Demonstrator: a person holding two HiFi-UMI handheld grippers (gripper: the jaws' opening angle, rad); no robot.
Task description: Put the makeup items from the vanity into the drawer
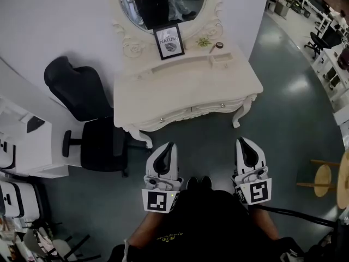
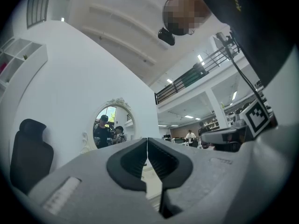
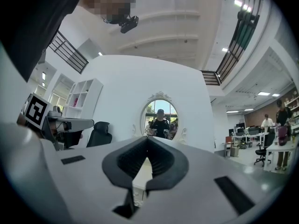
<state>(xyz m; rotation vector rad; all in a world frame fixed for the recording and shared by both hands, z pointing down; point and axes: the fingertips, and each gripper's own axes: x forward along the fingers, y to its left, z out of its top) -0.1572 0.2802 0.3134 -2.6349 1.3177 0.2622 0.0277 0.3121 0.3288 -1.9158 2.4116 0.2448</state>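
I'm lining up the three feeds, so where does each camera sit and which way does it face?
Head view: on the person's head, facing steeply down at the vanity; left gripper, right gripper and black shirt show.
Left gripper view: on the left gripper, facing forward and up at the mirror; its shut jaws show.
Right gripper view: on the right gripper, also facing the mirror; its shut jaws show.
Shared: both gripper views show the mirror and chair.

Grey floor [image 1: 283, 119], white wall [image 1: 54, 15] — blk chair [image 1: 76, 91].
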